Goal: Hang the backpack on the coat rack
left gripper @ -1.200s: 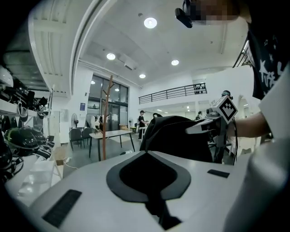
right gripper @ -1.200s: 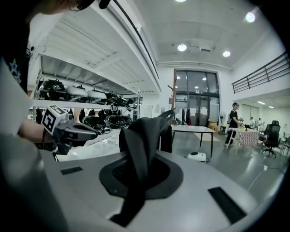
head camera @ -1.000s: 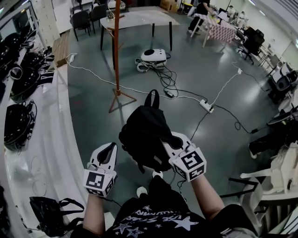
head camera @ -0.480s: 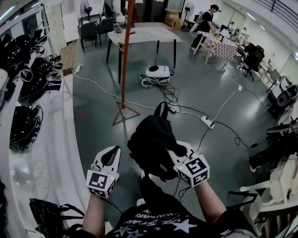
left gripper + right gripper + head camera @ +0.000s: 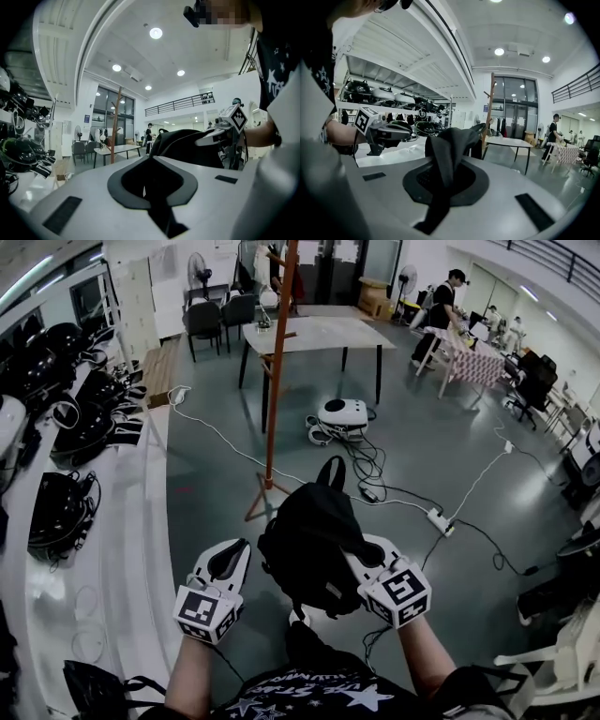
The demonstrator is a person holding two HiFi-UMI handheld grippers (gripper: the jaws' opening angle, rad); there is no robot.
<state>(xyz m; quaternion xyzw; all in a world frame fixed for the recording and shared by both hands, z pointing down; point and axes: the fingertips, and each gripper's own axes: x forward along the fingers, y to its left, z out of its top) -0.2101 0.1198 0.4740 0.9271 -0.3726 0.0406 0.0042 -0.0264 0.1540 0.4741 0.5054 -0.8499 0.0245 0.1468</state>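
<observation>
Looking down in the head view, the black cloth backpack [image 5: 314, 540] hangs in the air over the grey floor [image 5: 441, 437], between the two claws. The tall brown wooden coat rack [image 5: 277, 381] stands farther off and does not touch the backpack. Only the right gripper view shows the right gripper [image 5: 450, 168] pinched tight on a black strap of the backpack. Only the left gripper view shows the left gripper [image 5: 151, 164] squeezed together on nothing, with the backpack beside it.
</observation>
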